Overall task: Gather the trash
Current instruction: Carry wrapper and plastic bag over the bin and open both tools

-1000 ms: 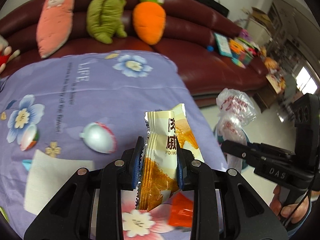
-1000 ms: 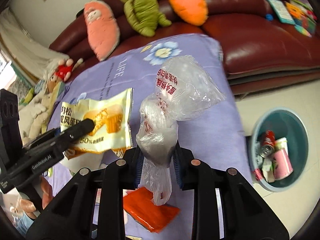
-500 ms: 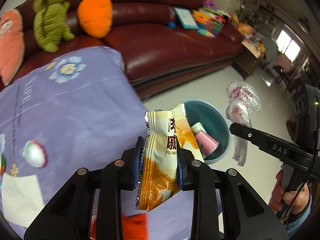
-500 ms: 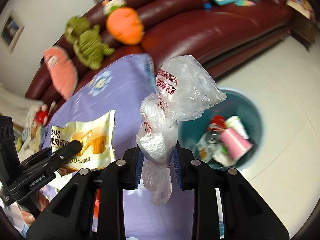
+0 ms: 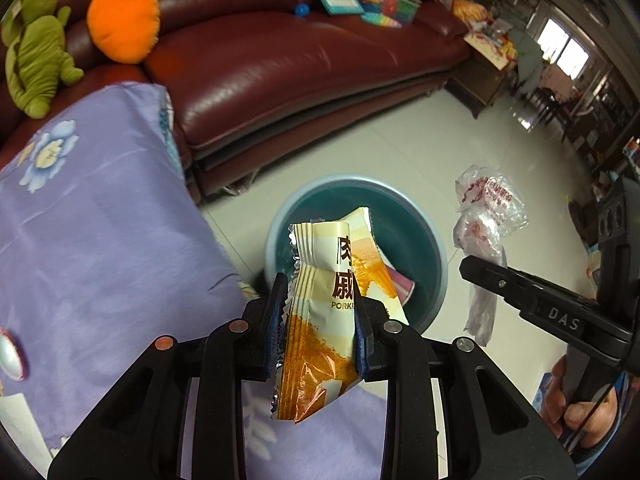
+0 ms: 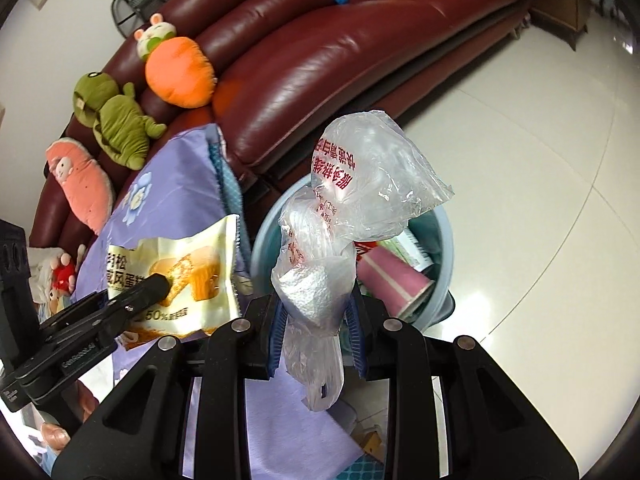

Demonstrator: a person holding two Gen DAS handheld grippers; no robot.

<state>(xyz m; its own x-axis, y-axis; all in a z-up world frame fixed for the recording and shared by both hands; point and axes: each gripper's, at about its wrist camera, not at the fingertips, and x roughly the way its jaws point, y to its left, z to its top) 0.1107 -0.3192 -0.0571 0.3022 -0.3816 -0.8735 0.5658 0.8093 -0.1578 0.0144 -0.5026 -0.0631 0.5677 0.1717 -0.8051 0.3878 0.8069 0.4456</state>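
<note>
My left gripper (image 5: 320, 320) is clamped on the snack wrapper (image 5: 324, 320). My right gripper (image 6: 316, 320) is clamped on the plastic bag (image 6: 344, 232), both above the teal bin's (image 5: 434, 248) rim.

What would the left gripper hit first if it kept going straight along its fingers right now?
Probably the teal basin on the floor. The left gripper, shut on the snack wrapper, points down at the basin's inside, with nothing visible in between. Depth is hard to judge in this fisheye view.

Glossy foil-lined orange-cream snack wrapper (image 5: 326, 320) btwn matt black plastic fingers (image 5: 256, 344); crinkly clear plastic bag (image 6: 360, 200); shiny maroon leather sofa (image 5: 280, 60).
</note>
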